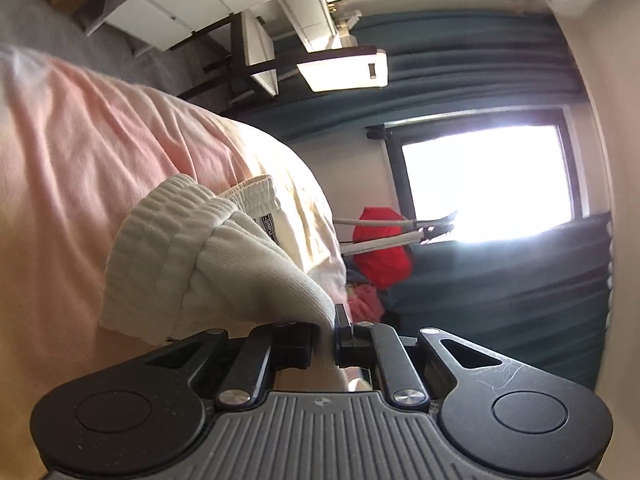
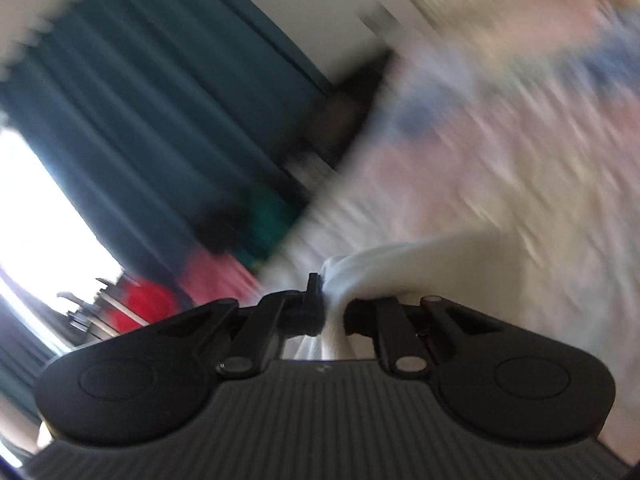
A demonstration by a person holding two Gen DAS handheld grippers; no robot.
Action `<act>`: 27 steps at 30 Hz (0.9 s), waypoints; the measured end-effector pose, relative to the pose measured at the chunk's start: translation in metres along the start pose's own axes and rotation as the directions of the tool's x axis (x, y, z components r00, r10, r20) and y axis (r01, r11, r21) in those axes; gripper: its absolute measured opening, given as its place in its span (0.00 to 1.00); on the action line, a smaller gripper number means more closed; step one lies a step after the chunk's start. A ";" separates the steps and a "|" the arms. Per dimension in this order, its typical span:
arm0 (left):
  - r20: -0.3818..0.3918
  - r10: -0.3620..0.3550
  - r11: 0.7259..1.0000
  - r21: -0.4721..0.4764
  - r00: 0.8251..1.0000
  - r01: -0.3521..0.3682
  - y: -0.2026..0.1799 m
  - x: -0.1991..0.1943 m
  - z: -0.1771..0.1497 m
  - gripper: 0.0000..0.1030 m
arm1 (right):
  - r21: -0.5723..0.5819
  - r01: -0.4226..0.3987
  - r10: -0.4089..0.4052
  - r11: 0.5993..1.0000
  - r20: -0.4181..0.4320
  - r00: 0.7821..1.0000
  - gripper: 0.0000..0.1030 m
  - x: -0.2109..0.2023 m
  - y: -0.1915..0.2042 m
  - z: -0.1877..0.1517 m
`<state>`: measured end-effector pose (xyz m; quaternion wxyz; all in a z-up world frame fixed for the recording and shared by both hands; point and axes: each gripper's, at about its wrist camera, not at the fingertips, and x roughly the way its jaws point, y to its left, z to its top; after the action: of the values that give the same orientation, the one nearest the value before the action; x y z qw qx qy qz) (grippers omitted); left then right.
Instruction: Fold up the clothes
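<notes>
Over the pink bedsheet (image 1: 80, 152), left gripper (image 1: 329, 330) and right gripper (image 2: 334, 304) both clamped on the white garment (image 1: 180, 256).

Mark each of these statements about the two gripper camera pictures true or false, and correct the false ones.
1. The left gripper is shut on white garment fabric. True.
2. The right gripper hangs open with nothing between its jaws. False: its jaws are closed on white cloth.
3. The bed cover under the garment is dark blue. False: it is pale pink.
4. Teal curtains hang beside a bright window. True.
5. The right wrist view is sharp throughout. False: its background is heavily blurred.
</notes>
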<state>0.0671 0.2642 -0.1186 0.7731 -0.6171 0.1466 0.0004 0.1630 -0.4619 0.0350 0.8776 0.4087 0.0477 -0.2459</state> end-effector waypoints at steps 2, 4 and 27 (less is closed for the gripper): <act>0.011 -0.012 1.000 -0.018 1.000 0.012 0.000 -0.002 0.002 0.10 | -0.018 -0.049 0.051 0.999 0.071 0.996 0.11 -0.014 -0.002 -0.002; 0.015 -0.007 1.000 -0.018 1.000 0.007 -0.001 -0.004 0.005 0.10 | -0.052 0.033 -0.030 0.998 0.064 0.997 0.12 -0.015 -0.024 -0.018; -0.043 0.212 0.976 0.062 0.976 -0.209 -0.008 -0.012 -0.006 0.19 | 0.431 0.196 -0.093 0.881 -0.248 0.964 0.72 0.020 -0.216 -0.048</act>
<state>0.0558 0.2585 -0.1090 0.7821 -0.5758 0.2300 0.0628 0.0843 -0.5517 -0.1526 0.7270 0.6211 0.1163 -0.2686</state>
